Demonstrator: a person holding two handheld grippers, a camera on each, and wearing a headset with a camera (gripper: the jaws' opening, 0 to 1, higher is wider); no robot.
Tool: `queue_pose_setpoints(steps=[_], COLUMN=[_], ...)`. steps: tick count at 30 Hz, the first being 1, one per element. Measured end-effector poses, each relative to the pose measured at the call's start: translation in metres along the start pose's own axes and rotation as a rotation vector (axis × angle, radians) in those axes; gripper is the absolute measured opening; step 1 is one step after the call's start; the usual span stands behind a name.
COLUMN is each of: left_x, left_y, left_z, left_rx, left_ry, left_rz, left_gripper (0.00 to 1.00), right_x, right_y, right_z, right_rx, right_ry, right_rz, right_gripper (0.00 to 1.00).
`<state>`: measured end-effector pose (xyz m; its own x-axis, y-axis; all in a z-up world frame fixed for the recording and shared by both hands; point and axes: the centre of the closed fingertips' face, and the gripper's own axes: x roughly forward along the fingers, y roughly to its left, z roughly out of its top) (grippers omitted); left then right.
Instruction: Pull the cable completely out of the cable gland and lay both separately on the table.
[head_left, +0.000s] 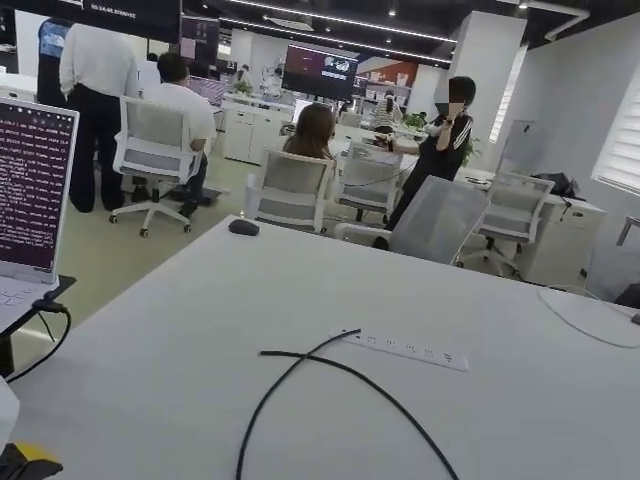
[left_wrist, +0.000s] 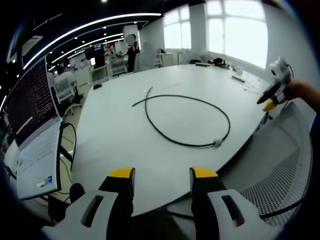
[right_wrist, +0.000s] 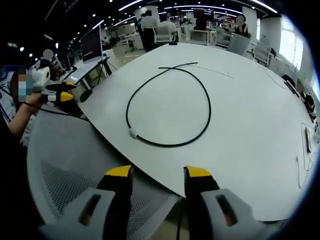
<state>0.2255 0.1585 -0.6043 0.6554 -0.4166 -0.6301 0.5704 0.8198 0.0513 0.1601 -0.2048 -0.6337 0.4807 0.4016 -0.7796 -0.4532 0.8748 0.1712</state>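
A black cable (left_wrist: 155, 125) lies in one big loop on the white table (left_wrist: 115, 150), its two ends crossing at the far side (head_left: 300, 372). The small pale cable gland (left_wrist: 217, 142) sits on the cable at the loop's near edge, close to the table rim, and appears too in the right gripper view (right_wrist: 133, 133). My left gripper (left_wrist: 162, 175) hangs open off the table's near edge, nothing between its jaws. My right gripper (right_wrist: 152, 172) is open too, above a mesh chair back, short of the table. Each gripper shows in the other's view, held off the table (left_wrist: 270, 97) (right_wrist: 59, 96).
A laptop (left_wrist: 35, 130) with a lit screen stands at the table's left, cables hanging below it. A white power strip (head_left: 405, 348) lies just beyond the cable ends and a dark mouse (head_left: 243, 227) at the far edge. A mesh chair (right_wrist: 65, 170) is near me. People and chairs fill the room behind.
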Motion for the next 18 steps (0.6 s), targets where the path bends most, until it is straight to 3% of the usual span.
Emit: queue_pose_setpoints(steps=[18], left_x=[0.0012], left_y=[0.0016], left_z=[0.0022], left_rx=[0.019], left_ry=[0.0], left_rz=[0.0], left_gripper=[0.46], right_x=[0.0], right_y=[-0.001], right_z=[-0.0056], right_rx=[0.016], right_ry=[0.008], right_rz=[-0.004], right_gripper=[0.42])
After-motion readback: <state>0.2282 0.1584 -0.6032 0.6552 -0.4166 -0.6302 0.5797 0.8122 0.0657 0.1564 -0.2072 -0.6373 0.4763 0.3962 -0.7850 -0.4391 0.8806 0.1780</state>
